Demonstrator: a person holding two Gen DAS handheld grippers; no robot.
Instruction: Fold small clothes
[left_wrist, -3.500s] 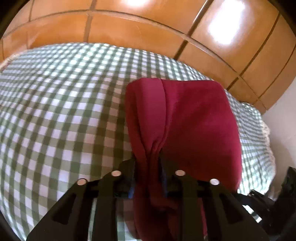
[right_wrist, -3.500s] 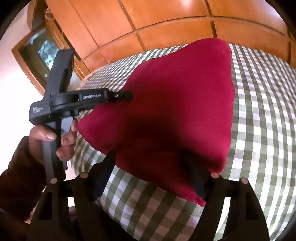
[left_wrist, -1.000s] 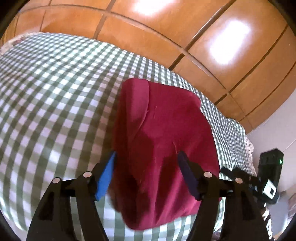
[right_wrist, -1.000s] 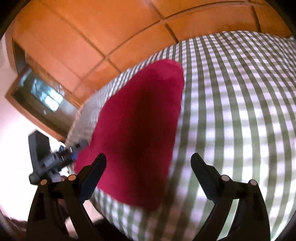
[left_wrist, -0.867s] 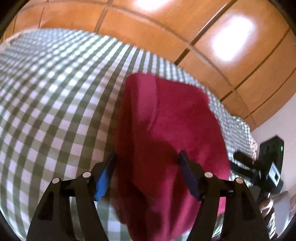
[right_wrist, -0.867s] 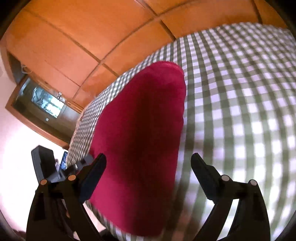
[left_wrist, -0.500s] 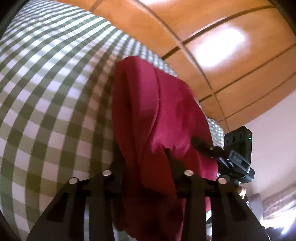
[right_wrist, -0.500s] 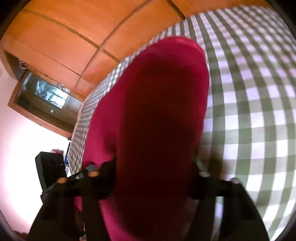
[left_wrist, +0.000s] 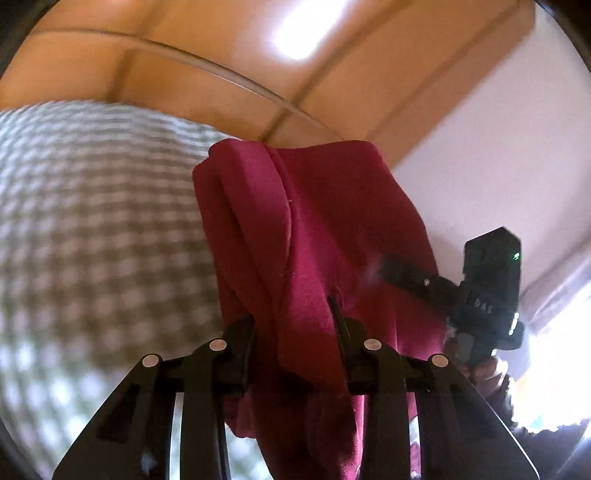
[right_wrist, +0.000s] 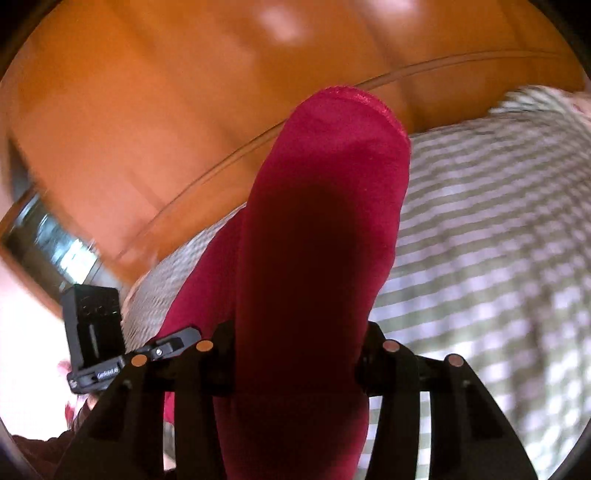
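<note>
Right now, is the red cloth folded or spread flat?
Folded: the red cloth shows doubled layers, pinched by both the left gripper and right gripper.

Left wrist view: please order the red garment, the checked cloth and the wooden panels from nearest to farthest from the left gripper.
1. Red garment: clamped in the left gripper.
2. Checked cloth: underneath, to the left.
3. Wooden panels: behind, at the top.

Item count: one dark red soft fabric garment (left_wrist: 325, 236); one green-and-white checked cloth surface (left_wrist: 96, 229); two black two-finger grippers, left gripper (left_wrist: 295, 325) and right gripper (right_wrist: 299, 332).
</note>
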